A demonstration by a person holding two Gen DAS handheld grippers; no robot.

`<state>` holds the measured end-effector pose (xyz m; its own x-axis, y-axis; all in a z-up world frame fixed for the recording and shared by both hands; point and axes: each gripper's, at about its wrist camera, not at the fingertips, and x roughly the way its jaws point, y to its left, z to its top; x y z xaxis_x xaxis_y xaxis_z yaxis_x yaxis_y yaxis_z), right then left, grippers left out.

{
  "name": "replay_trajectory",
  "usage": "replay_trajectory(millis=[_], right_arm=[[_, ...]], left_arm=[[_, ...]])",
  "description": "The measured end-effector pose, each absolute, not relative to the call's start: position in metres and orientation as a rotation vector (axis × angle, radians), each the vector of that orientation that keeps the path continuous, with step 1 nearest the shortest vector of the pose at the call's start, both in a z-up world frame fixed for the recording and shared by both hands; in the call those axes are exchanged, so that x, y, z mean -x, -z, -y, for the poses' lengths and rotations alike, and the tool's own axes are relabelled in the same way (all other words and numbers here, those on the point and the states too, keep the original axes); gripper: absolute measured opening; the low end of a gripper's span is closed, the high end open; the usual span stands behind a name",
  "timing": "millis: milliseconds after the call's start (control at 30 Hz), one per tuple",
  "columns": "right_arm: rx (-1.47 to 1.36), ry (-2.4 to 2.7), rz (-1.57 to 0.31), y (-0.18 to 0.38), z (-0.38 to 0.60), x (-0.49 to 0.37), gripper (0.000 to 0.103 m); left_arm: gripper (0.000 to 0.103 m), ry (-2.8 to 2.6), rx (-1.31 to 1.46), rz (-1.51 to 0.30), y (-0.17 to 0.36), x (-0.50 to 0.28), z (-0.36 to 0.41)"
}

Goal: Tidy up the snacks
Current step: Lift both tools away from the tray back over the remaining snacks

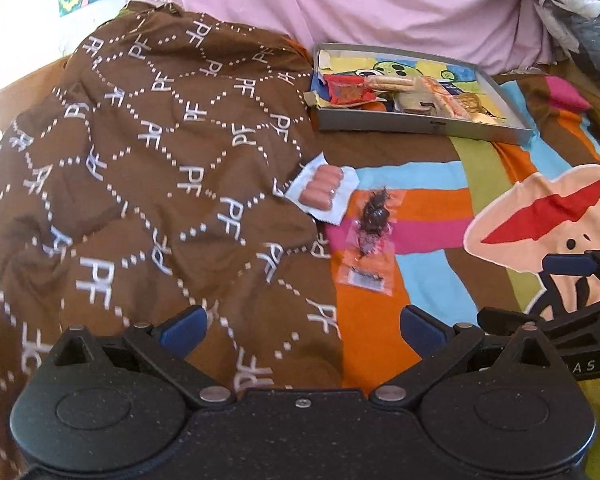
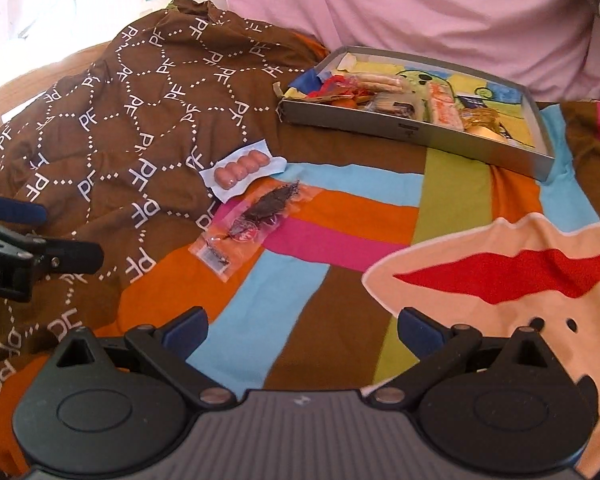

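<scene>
The left gripper hangs with its jaws spread wide and empty over a bed, and the right gripper is likewise parted and holds nothing. The bed wears a striped sheet in orange, blue, pink, green and brown with a cartoon face printed on it. A grey tray sits far back on the sheet, with wrapped snacks heaped inside. In front of the tray and to its left lies a sausage pack, just beside a clear packet of dark dried food. A brown blanket with white letters is bunched left of the tray; pink cloth hangs behind it.
</scene>
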<state>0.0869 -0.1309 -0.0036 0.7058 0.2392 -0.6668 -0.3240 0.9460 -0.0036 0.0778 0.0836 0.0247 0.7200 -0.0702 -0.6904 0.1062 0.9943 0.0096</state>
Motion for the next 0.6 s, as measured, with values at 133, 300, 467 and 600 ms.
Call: replay_trajectory(millis=[133,300,467,600], right_arm=[[0.124,-0.322,-0.721,0.002,0.122,-0.100,0.103],[0.123,-0.328,-0.726,0.001,0.111,-0.117,0.103],[0.117,-0.333,-0.727,0.004,0.097,-0.137,0.103],[0.113,-0.336,-0.732,0.010,0.081,-0.154,0.103]], left_arm=[[0.102,0.105,-0.067,-0.743,-0.029,-0.093,-0.084],[0.102,0.118,-0.078,-0.730,-0.028,-0.113,-0.083],[0.102,0.107,-0.079,-0.725,-0.029,-0.133,-0.088],[0.102,0.097,-0.115,-0.724,-0.031,-0.145,-0.097]])
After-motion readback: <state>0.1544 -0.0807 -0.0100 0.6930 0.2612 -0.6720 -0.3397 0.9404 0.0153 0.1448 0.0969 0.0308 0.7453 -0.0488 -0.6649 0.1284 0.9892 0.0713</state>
